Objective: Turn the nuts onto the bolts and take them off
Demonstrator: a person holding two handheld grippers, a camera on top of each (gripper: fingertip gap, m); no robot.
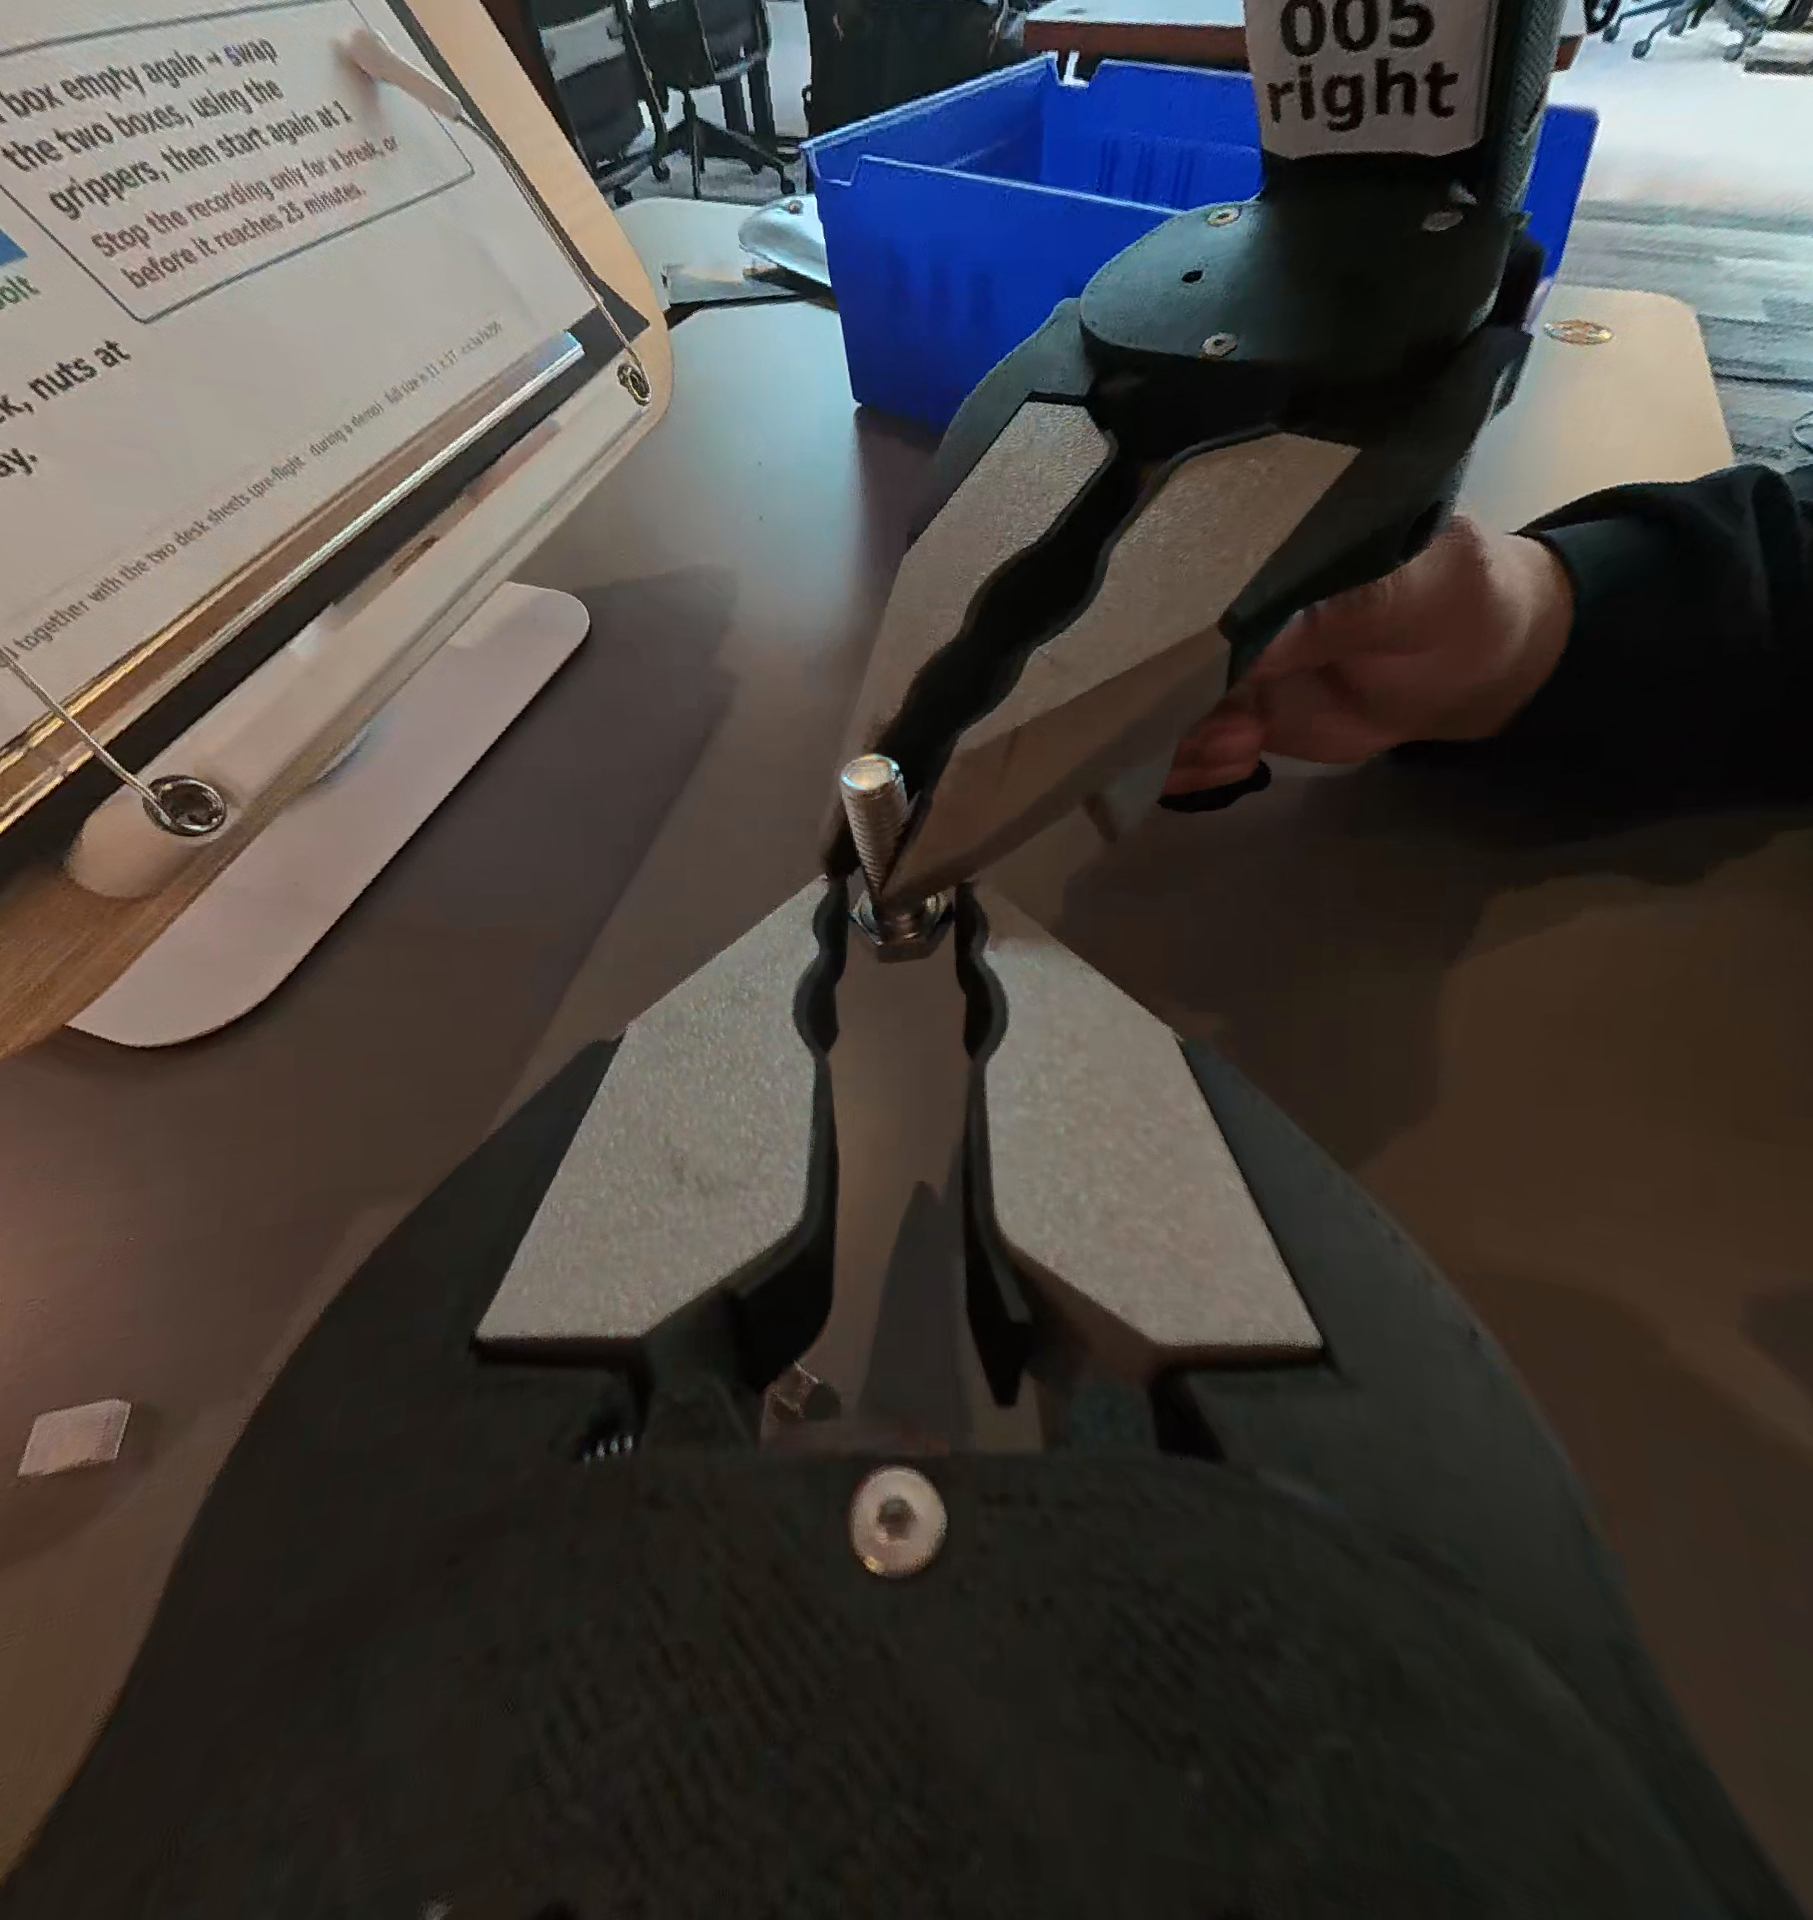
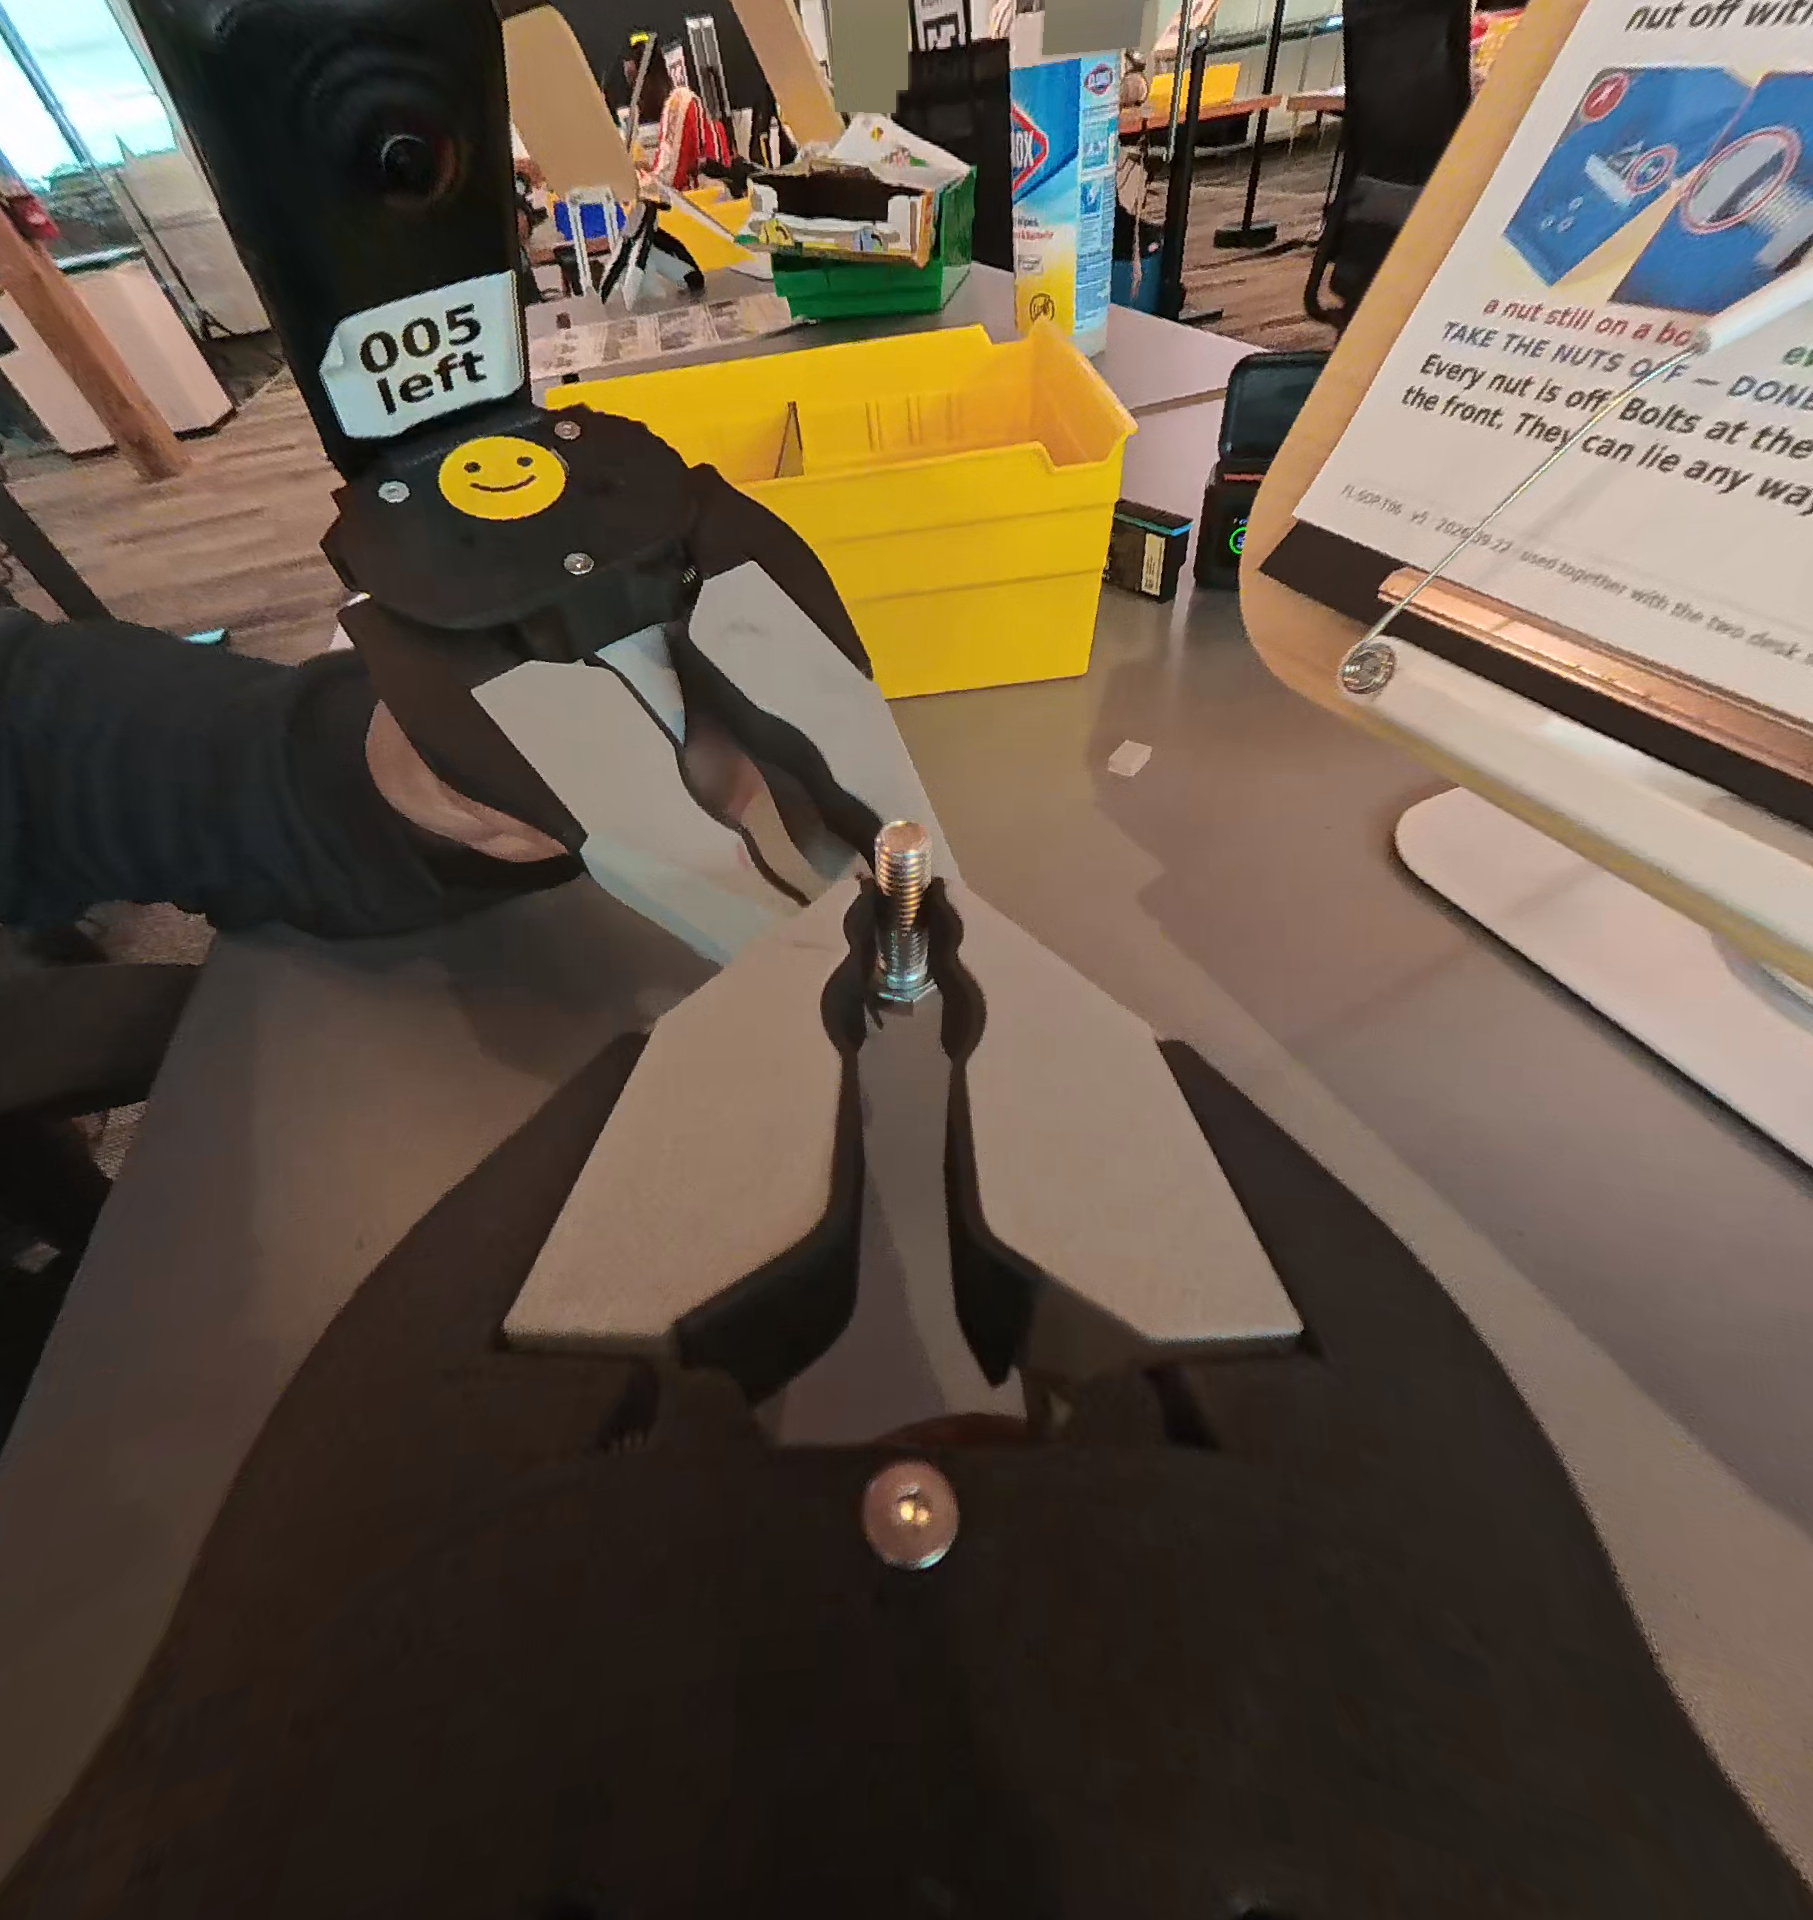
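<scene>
1. Left wrist view: our left gripper [image 1: 897, 914] sits nearest, jaws parted a little around the nut [image 1: 897, 928] at the bolt's [image 1: 871, 831] base; whether they pinch it we cannot tell. At 12 o'clock the right gripper [image 1: 871, 862] clamps the shank. The blue bin [image 1: 943, 260] at 1 o'clock shows no contents.
2. Right wrist view: our jaws are closed on the upright bolt [image 2: 902, 914], nut [image 2: 894, 987] low on the thread, so unscrewing looks barely begun. The yellow bin [image 2: 881, 499] at 12 o'clock looks empty.

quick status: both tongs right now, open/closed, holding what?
Left tongs: open around the hex end of the bolt, contact unclear.
Right tongs: closed on the bolt's threaded shank.
</scene>
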